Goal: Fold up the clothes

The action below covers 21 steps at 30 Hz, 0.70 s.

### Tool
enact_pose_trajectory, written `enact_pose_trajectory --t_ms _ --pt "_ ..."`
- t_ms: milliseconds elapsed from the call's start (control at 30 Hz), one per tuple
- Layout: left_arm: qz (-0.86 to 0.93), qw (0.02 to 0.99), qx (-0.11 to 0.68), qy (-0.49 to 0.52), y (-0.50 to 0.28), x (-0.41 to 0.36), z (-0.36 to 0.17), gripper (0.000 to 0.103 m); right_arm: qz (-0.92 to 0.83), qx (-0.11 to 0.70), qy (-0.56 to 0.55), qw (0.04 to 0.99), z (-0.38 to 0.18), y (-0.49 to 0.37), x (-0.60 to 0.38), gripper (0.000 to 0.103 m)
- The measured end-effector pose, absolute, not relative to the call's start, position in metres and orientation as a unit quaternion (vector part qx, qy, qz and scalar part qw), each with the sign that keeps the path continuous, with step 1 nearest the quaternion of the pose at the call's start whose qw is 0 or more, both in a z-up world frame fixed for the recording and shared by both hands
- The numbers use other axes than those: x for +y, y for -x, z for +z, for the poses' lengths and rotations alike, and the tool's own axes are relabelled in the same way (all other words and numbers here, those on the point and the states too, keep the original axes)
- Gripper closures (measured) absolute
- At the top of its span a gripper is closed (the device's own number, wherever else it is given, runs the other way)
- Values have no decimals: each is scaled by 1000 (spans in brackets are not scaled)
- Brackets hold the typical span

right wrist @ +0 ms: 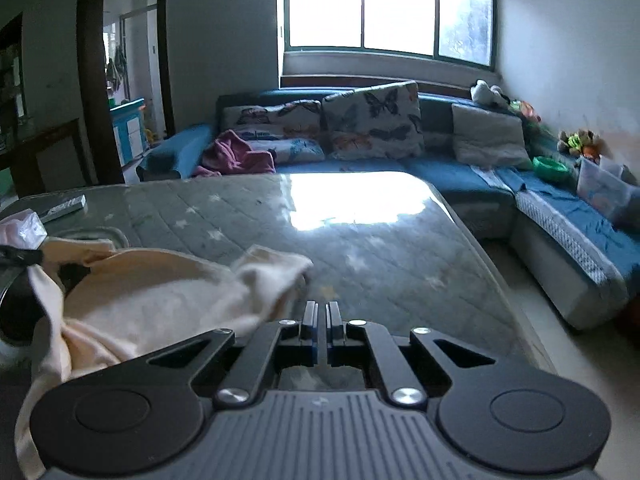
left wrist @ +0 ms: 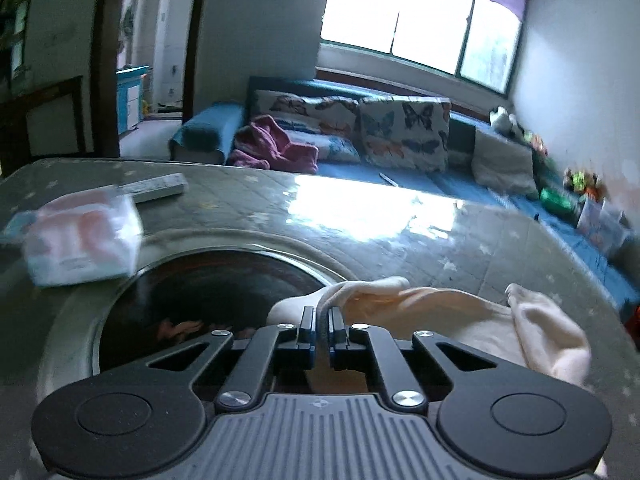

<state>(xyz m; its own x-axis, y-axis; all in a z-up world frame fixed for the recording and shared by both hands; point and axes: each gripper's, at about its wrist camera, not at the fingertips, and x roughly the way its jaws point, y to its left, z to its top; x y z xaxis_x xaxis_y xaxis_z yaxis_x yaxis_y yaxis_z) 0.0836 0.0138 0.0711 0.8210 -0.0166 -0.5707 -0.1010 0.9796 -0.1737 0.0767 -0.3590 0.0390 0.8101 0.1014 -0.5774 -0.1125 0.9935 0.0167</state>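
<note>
On the table, the cream garment lies left of the clenched, empty right claw, the left claw grasping its edge.

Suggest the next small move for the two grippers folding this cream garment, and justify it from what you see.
Probably draw the left gripper and right gripper apart to spread the cream garment. It lies bunched and creased on the glass-topped table; both grippers look shut near its edges, so flattening should precede any fold.

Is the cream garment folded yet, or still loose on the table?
Not folded. The cream garment lies bunched and rumpled on the table, with no neat edges or layers.
</note>
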Motion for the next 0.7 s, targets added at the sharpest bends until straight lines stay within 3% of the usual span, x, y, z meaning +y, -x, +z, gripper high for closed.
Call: enact_pose_trajectory --t_ms 433,700 --pt "67 944 291 143 2 58 73 97 91 343 -57 933 9 -113 -348 85" --pt "86 935 305 156 23 69 61 97 100 369 -69 922 -13 -147 -329 84"
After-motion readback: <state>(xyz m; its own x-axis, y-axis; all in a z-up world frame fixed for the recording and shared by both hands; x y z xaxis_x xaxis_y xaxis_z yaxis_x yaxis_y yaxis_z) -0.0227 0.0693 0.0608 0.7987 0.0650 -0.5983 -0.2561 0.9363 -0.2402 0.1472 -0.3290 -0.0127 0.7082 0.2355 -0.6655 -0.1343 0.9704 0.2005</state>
